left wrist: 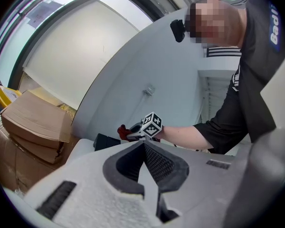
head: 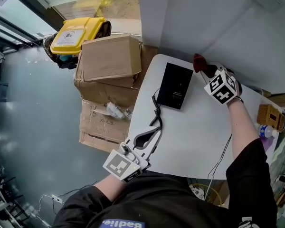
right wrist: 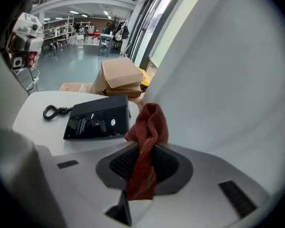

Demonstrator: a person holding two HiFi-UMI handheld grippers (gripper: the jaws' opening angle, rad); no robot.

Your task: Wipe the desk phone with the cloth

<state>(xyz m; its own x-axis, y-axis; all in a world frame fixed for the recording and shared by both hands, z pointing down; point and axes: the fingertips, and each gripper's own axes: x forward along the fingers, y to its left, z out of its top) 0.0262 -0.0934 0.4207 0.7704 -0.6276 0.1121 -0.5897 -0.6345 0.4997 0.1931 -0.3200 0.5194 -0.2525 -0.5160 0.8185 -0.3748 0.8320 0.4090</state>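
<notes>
While the cloth (right wrist: 149,122) hangs pinched in the closed jaws of the right gripper (head: 209,74), a person stands over a white worktop (head: 199,127) with the wipe of the desk phone (head: 175,85) not yet begun. In the head view the black phone lies flat toward the worktop's 12 o'clock side. The red cloth is just beside its far right corner, at about 2 o'clock from the phone's middle. Whether fabric touches the casing there cannot be told. The right gripper view shows a loose fold of cloth standing up past the jaw tips, with the phone's glossy top at 10 o'clock beyond it.

The left gripper (left wrist: 143,145) sits at the worktop's near edge, at about 7 o'clock from the phone and well apart from it. Its jaws are drawn together with nothing between them. A coiled cord (head: 156,106) trails from the phone's left side toward that gripper. Cardboard boxes (head: 111,58) are stacked off the worktop at 10 o'clock.

The step in hand appears to be the approach: cloth secured, phone not yet swept. The next move likely calls for bringing the free fold down flat onto the phone's top and drawing it toward 8 o'clock along the casing. The light phone may slide under the stroke, so the idle left gripper could steady its near edge, keeping clear of the cord.
</notes>
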